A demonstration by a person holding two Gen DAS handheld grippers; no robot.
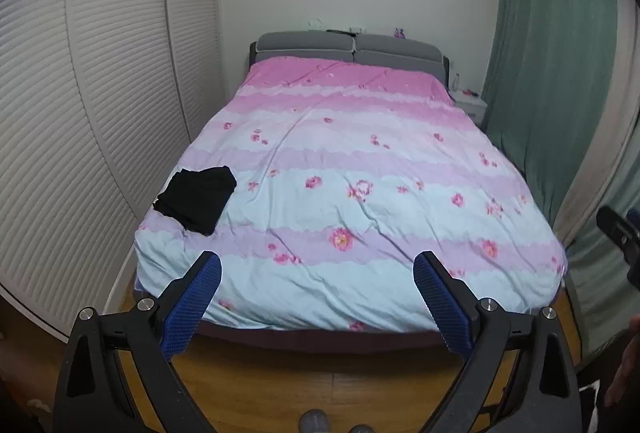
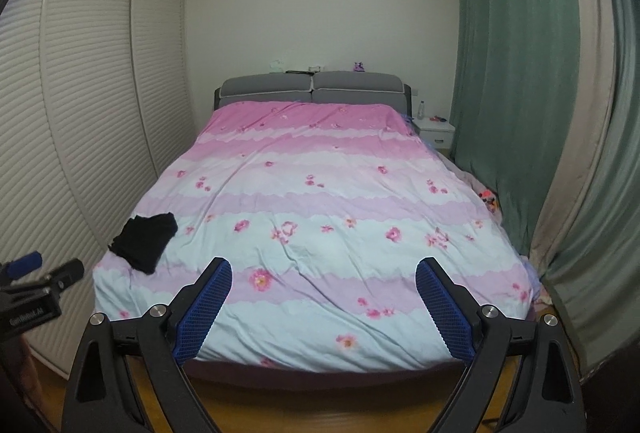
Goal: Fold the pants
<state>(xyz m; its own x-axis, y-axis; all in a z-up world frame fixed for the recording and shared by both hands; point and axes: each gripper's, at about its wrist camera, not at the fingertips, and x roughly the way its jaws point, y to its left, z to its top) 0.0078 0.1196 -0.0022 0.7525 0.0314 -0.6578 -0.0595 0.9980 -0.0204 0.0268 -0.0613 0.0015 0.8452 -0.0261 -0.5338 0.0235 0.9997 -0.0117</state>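
Black pants (image 1: pixel 197 198) lie in a folded bundle near the front left corner of the bed (image 1: pixel 360 161); they also show in the right wrist view (image 2: pixel 145 242). My left gripper (image 1: pixel 318 265) is open and empty, held above the floor short of the bed's foot. My right gripper (image 2: pixel 323 271) is open and empty too, at the same distance from the bed. The left gripper's body shows at the left edge of the right wrist view (image 2: pixel 36 283). The right gripper shows at the right edge of the left wrist view (image 1: pixel 622 233).
The bed (image 2: pixel 320 213) has a pink, lilac and pale blue flowered cover and a grey headboard (image 2: pixel 312 89). A white slatted wardrobe (image 1: pixel 80 113) runs along the left. Green curtains (image 2: pixel 520 93) hang on the right, with a white nightstand (image 2: pixel 434 131) beside them. Wooden floor (image 1: pixel 320 381) lies below.
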